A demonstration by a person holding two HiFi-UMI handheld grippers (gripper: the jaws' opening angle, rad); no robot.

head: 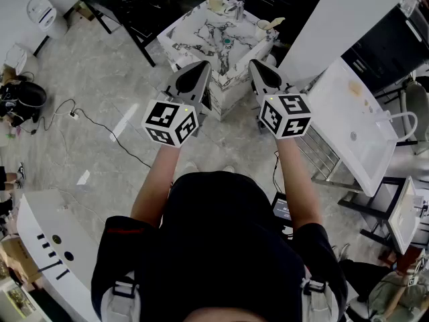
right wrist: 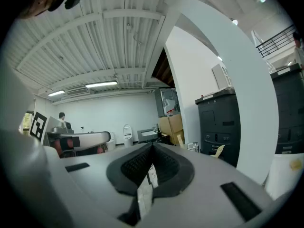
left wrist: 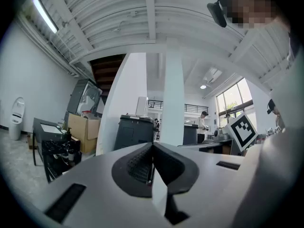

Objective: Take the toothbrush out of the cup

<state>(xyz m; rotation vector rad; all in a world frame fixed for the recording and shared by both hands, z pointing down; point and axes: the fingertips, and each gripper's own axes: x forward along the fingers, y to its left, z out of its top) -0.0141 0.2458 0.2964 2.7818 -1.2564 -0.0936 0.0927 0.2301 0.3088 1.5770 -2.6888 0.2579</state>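
Note:
A small marble-patterned washstand [head: 194,35] with a basin and a metal tap [head: 236,9] stands on the floor ahead of me. On its right corner sits a pale cup [head: 263,25] with a cream stick-like piece [head: 277,21] poking out of it; it is too small to tell whether that is the toothbrush. My left gripper [head: 201,66] and right gripper [head: 255,64] are held level side by side just short of the washstand, both shut with nothing in them. Shut, empty jaws also show in the left gripper view [left wrist: 153,144] and the right gripper view [right wrist: 153,145].
A black table [head: 134,2] stands to the far left of the washstand. A white desk [head: 355,123] and a wire rack [head: 322,156] are close on my right. A cable [head: 100,127] runs across the floor on the left. People stand far off in both gripper views.

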